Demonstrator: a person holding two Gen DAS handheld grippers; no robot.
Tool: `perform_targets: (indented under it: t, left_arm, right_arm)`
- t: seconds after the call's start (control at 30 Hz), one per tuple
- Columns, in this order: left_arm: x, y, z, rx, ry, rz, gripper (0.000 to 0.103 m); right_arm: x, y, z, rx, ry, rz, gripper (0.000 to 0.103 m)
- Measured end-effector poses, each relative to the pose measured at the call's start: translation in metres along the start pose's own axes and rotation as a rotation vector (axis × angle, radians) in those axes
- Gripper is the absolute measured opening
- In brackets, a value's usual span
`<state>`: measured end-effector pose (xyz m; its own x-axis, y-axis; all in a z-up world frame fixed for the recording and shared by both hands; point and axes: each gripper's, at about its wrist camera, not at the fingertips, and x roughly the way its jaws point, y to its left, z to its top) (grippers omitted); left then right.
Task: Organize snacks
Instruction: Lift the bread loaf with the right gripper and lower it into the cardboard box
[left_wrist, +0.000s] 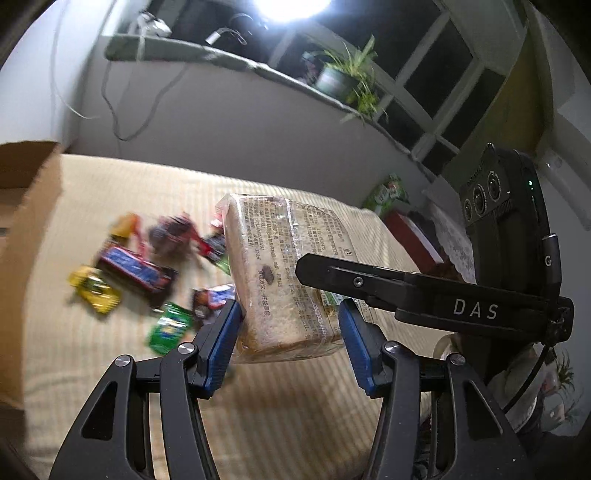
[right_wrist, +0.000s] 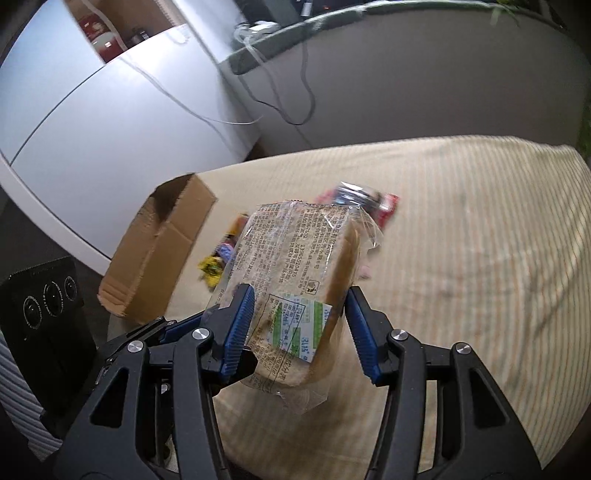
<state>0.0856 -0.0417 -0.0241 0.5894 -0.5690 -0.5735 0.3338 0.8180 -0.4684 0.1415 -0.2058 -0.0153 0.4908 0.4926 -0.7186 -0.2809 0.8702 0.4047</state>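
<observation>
Left gripper (left_wrist: 291, 314): jaws part closed on the near end of the bread pack (left_wrist: 284, 269), blue pads (left_wrist: 225, 343) against both sides, wrapper dented a little on the left pad. Right gripper (right_wrist: 299, 317): same story, jaws part closed round the labelled end of the pack, pads touching the plastic on each side. Both grips sit low on the loaf, not at its middle. In the left wrist view the other gripper's finger crosses in front of the pack, so the two tools are close together on one item.

The pack is in the air, tilted, clear of the striped cloth (right_wrist: 461, 240) that covers the surface below. Whether that surface is a bed or a tabletop, cannot tell.

Further out: loose snack packets (left_wrist: 129, 266) lie scattered on the cloth, blurred, well apart from the jaws. An open cardboard box (right_wrist: 159, 251) stands at the left side of the cloth, flaps up, mouth upward; looks like the place for the snacks.

Step in hand, as I judge it: carry the bread to the box. To do it well:
- keep the squeeze light, soft loaf crushes easily
- move both hands together so the bag doesn't twist or tear
- keep the loaf high enough to clear the box flap
- lower it flat inside before opening either jaws
- watch the slippery wrapper, it may slide out.
</observation>
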Motion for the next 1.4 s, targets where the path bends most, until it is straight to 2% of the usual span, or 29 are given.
perform_targets:
  t: [0.33,0.77,0.97,1.2,1.4]
  left_arm:
    - [-0.069,0.061,0.008,-0.066,-0.129,0.118,0.053]
    - [-0.141,0.136,-0.003,-0.173,-0.224,0.265,0.053]
    - [-0.157,0.162,-0.010,-0.217,-0.226,0.322,0.053]
    - [-0.155,0.180,-0.014,-0.252,-0.207,0.350,0.053]
    - [-0.148,0.179,-0.009,-0.226,-0.190,0.413,0.053]
  right_arm:
    - [0.029,0.092,0.027,-0.152,0.017,0.087,0.054]
    - [0.090,0.200,0.040,-0.307,0.098,0.193,0.054]
    - [0.124,0.226,0.039,-0.323,0.149,0.231,0.054]
    - [0.154,0.242,0.035,-0.334,0.189,0.235,0.054]
    - [0.162,0.242,0.034,-0.328,0.198,0.237,0.054]
